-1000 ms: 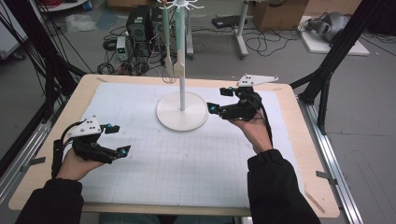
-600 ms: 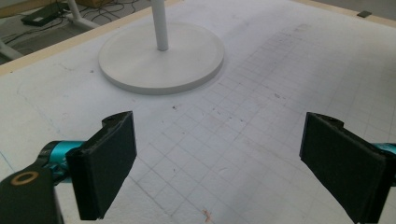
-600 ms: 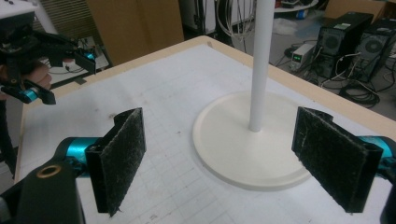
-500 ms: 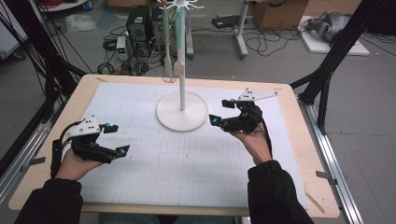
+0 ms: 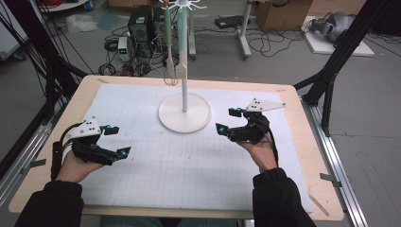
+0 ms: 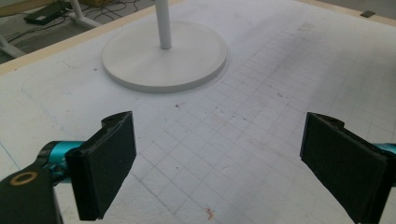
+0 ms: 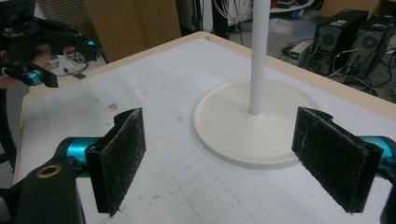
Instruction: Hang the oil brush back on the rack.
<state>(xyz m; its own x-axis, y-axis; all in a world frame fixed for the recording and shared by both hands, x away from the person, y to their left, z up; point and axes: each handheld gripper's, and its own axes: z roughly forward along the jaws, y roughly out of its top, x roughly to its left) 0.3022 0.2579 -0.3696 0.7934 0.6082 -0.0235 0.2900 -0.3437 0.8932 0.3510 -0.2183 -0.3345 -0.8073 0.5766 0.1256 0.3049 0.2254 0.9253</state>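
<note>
- Since the earlier frames, right gripper (image 5: pixel 231 120) has drawn back from beside the stand's base toward the person; left gripper (image 5: pixel 116 140) is unchanged.
- Table (image 5: pixel 302 142): covered by a gridded white mat (image 5: pixel 189 165).
- Stand (image 5: pixel 184 111): white round base with upright pole, at the mat's far centre; utensils (image 5: pixel 169 64) hang from its top.
- Right gripper: jaws spread wide, empty, just right of the base.
- Left gripper: jaws spread wide, empty, at the mat's left edge, well apart from the stand.
</note>
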